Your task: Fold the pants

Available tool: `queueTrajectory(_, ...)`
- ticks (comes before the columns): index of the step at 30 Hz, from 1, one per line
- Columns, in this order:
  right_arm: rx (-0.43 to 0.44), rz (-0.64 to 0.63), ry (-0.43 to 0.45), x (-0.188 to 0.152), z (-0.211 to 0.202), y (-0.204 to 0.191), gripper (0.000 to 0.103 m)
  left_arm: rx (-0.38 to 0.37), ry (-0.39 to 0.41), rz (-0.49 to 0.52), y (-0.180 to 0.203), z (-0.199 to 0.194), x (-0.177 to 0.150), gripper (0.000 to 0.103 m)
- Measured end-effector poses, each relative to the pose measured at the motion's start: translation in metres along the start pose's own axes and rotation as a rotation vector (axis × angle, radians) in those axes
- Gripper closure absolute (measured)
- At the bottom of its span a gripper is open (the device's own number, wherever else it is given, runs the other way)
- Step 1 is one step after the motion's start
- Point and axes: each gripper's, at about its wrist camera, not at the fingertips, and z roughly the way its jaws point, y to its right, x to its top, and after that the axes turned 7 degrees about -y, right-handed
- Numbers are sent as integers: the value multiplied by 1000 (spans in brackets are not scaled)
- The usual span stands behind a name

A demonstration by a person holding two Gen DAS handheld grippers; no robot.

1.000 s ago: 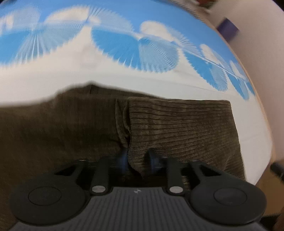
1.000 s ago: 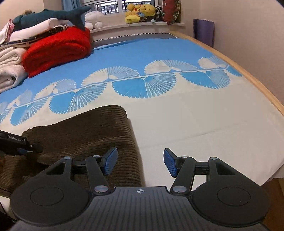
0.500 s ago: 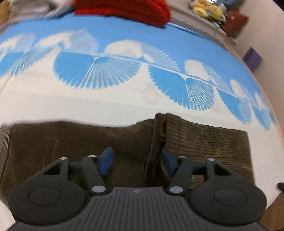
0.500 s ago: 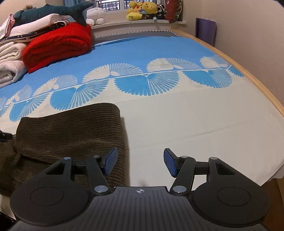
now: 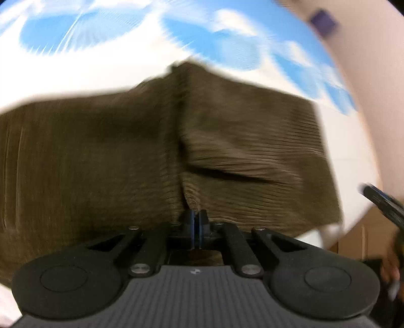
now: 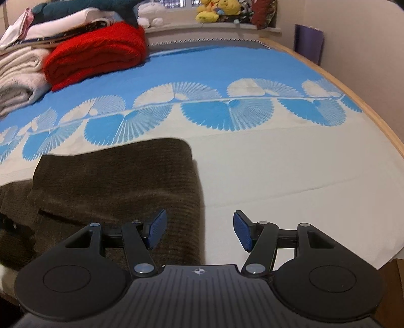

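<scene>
Brown corduroy pants (image 5: 101,151) lie folded on the blue and white bedsheet (image 6: 277,164). In the blurred left wrist view a raised ridge of the cloth runs straight into my left gripper (image 5: 195,222). Its blue pads are pressed together on the tip of that ridge, at the near edge of the pants. In the right wrist view the pants (image 6: 113,189) fill the lower left. My right gripper (image 6: 199,230) is open above their right edge, its left finger over the cloth, its right finger over bare sheet, with nothing gripped.
A red folded blanket (image 6: 96,58) and pale folded bedding (image 6: 17,73) are stacked at the far left of the bed. Plush toys (image 6: 217,10) line the window ledge. The wooden bed edge (image 6: 373,113) curves along the right, with a purple item (image 6: 309,41) against the wall.
My left gripper let go of the thick fold, stood open over the pants, then shut again on a ridge of cloth at their near edge. My right gripper stayed open and drifted slightly over the pants' right edge.
</scene>
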Motion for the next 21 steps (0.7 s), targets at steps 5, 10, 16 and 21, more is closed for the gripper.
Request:
queueTrajectory(5, 4, -25, -51, -4, 8, -4, 42, 34, -38, 105, 2, -12, -22, 101)
queueTrajectory(10, 4, -20, -125, -10, 22, -6, 42, 137, -123, 239, 10, 5, -30, 99)
queueTrajectory(16, 52, 55, -180, -12, 33, -4, 39, -15, 132, 190, 19, -29, -10, 84)
queueTrajectory(21, 72, 114, -242, -14, 50, -1, 36, 205, -161, 342, 42, 38, -24, 86)
